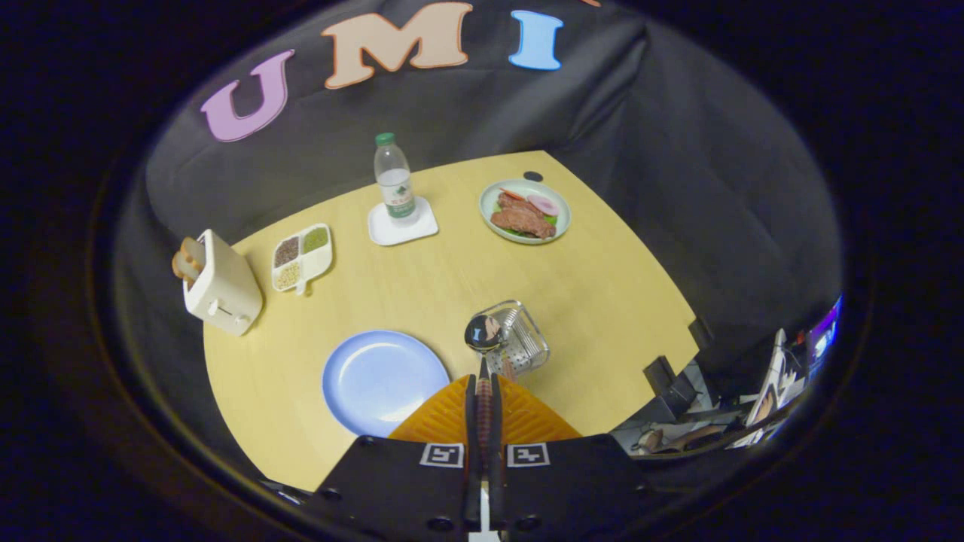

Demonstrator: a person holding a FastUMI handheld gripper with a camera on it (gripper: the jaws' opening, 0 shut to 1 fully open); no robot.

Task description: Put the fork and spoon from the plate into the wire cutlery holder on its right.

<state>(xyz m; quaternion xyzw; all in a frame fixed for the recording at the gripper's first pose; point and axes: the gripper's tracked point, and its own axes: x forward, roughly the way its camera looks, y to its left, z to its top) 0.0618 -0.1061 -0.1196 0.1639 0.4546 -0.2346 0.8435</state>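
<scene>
Spoon (483, 354) is what my tool (483, 388) grips: both fingers are pressed together on its handle, and its shiny bowl stands up just ahead of them, over the near rim of the wire holder (518, 340). The holder sits on the desk (602, 301) just beyond my fingertips and a little to their right, leaning in this view, with something pale lying inside it that I cannot make out clearly. I cannot tell whether the fork is in there. To the left of the holder, close beside it, lies the blue plate (380, 380), bare on top. Farther across the desk, well apart from my tool, stands a water bottle (395, 181) with a green cap on a small white square tray (402, 223). To its right is a pale green dish (525, 211) with slices of meat and something pink on it. To the bottle's left is a divided white tray (302, 256) holding grains in different colours, and beside that, at the desk's edge, a cream toaster (222, 284) with bread sticking out of its slot.
</scene>
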